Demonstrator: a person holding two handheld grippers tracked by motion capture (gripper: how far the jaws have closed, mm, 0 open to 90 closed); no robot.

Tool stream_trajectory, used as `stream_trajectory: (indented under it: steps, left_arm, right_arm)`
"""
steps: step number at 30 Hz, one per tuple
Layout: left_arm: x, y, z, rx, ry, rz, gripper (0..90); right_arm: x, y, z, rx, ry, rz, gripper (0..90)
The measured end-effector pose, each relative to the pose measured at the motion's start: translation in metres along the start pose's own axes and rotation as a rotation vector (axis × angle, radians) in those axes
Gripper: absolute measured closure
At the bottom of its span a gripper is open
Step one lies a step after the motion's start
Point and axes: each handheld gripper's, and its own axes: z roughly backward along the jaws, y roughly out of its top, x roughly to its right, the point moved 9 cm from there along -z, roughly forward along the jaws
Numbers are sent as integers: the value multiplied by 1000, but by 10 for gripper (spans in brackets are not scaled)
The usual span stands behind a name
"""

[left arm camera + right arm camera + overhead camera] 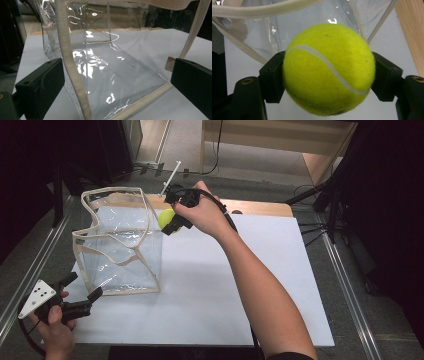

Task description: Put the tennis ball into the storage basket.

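Observation:
A clear plastic bag [122, 245] with cream fabric trim stands open on the white table sheet [210, 290]. My right gripper [172, 222] is shut on a yellow tennis ball [166, 218], held just right of the bag's upper rim. In the right gripper view the tennis ball [328, 70] sits squeezed between both black jaws, with the bag's rim [262, 10] behind it. My left gripper [82, 287] is open at the bag's near left corner. In the left gripper view its jaws stand wide apart around the bag's corner edge [72, 75].
A wooden board edge [260, 207] runs along the table's far side. Metal rails [345, 285] flank the table. Cables and a wooden cabinet [280, 140] lie beyond. A white sheet area stretches in front and to the right of the bag.

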Motion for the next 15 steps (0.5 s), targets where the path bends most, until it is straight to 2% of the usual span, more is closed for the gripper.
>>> stream_trajectory:
  steps: [15]
  left_arm:
    - [0, 0, 1, 0, -1, 0, 0]
  right_arm:
    - [-5, 16, 13, 9, 3, 21, 243]
